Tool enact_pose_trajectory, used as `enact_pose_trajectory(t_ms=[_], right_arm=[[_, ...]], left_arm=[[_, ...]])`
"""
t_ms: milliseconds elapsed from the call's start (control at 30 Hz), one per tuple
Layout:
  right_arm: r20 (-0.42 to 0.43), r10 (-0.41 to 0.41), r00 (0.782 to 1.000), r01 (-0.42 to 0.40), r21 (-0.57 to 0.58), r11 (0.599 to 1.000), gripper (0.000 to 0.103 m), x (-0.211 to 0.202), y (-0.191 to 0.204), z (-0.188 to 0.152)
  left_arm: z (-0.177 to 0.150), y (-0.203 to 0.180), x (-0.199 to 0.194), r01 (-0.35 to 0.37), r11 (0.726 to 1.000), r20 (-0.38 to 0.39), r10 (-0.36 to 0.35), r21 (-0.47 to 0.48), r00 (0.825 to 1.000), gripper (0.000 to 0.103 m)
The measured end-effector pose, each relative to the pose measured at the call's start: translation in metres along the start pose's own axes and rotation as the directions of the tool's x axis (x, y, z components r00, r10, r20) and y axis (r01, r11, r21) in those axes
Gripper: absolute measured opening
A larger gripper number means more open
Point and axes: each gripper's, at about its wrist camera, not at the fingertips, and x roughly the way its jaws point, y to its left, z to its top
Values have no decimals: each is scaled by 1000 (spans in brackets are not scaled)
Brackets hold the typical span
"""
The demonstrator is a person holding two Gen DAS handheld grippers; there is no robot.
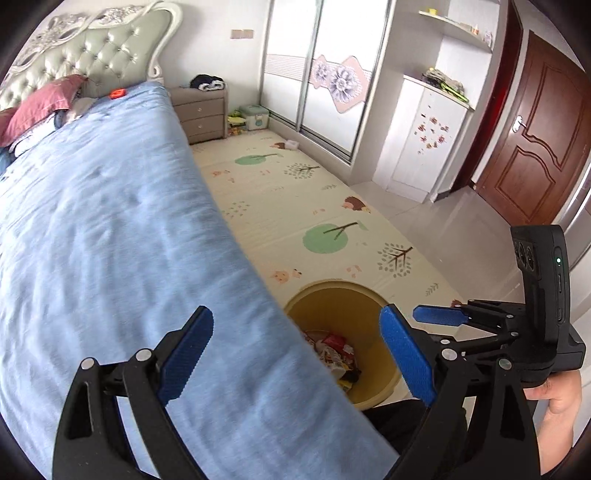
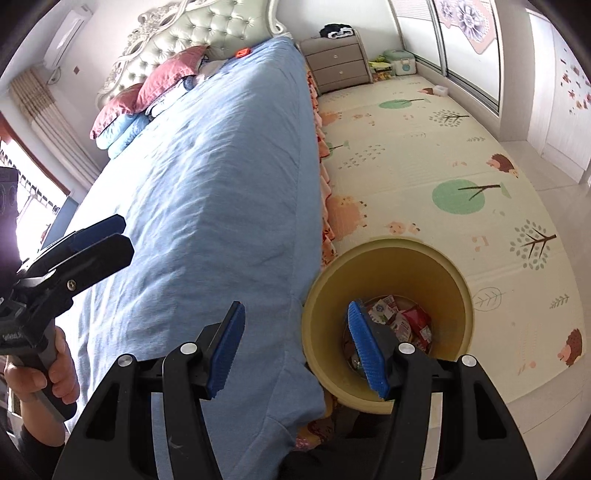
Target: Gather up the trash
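left gripper (image 1: 295,354): I see my jaws spread wide, nothing between the blue pads, released; it hangs over the bed's long edge where bed meets bin.
right gripper (image 2: 297,349): my jaws stand apart, nothing clamped, released; left finger over the blanket, right finger over the bin mouth.
left hand (image 2: 40,373): wrapped round the handle of the left gripper, seen at the left edge of the right wrist view.
right hand (image 1: 557,398): gripping the handle of the right gripper, low at the right edge of the left wrist view.
bin (image 2: 447,280): yellow, round, standing on the floor mat, touching or just beside the bed's long side near the foot end; I can't tell which.
trash (image 2: 404,321): crumpled wrappers, red and white packets, lying at the bottom of the bin.
bed (image 2: 207,192): blue blanket across the top, wrinkled, nothing I'd call trash on the near part.
pillows (image 2: 162,79): red ones stacked at the head end against the tufted headboard (image 2: 207,33).
orange item (image 2: 242,52): small, on the blanket near the head-end corner; too small to name.
floor mat (image 2: 424,155): cream with trees and hedgehogs, running along the bed's side.
nightstand (image 2: 338,62): grey, at the head end beside the bed, dark cloth on top.
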Motion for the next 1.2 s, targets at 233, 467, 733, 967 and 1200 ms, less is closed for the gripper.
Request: enact_pose_trajectory(t_ms=[233,467,733,967,1200], right_arm=[[33,69,997,-65,-124,990,58,12,94,7],[49,138,989,-123,-239,963,58,38,181,7],[113,173,978,-131,-311,941,68,58,251,5],[198,185,963,-77,-454,888,84,54,296,-3],[295,189,937,-12,-513,859,95,50,308,-12]], left_arm=[[-27,82,-69,-202,971,82,214,-130,973,91],[-68,147,-122,-338,906,113,375,-253,920,92],[-100,193,-174,-472,816,173,545,-334,820,99],[-118,216,-196,-479,779,208,589,-405,781,99],[-132,229,-194,-487,751,223,620,-445,752,99]])
